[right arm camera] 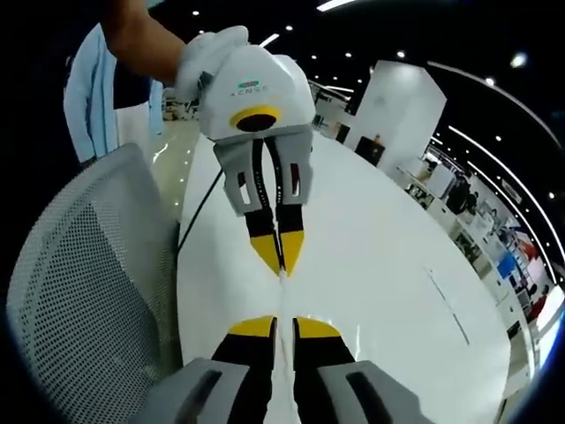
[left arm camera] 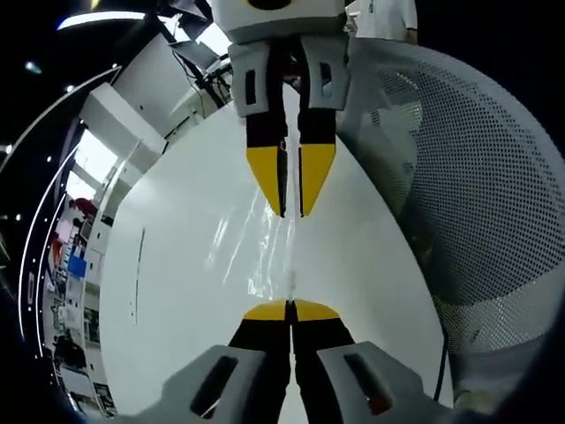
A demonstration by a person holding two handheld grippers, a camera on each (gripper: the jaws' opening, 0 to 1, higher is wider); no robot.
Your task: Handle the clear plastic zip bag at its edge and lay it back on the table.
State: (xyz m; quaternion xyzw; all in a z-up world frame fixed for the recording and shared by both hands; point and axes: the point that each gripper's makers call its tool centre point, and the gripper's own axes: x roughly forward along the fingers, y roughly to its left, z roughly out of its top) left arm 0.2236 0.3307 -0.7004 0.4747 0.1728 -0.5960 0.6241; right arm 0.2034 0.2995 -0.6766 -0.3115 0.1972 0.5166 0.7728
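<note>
The yellow-tipped left gripper (left arm camera: pixel 290 308) was seen clamped on the clear plastic zip bag (left arm camera: pixel 265 243), stretched above the white table (left arm camera: pixel 177 265). Opposite, the right gripper (left arm camera: pixel 290 209) was closed on its far edge. No writing could be read.

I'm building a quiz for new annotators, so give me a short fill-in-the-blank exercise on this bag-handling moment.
1. The clear zip bag is stretched between ____ grippers.
2. The left gripper has its jaws ____ on the bag's edge.
3. The table under the bag is ____ in colour.
4. Beside the table stands a ____ chair.

Missing words: two; shut; white; mesh
</note>
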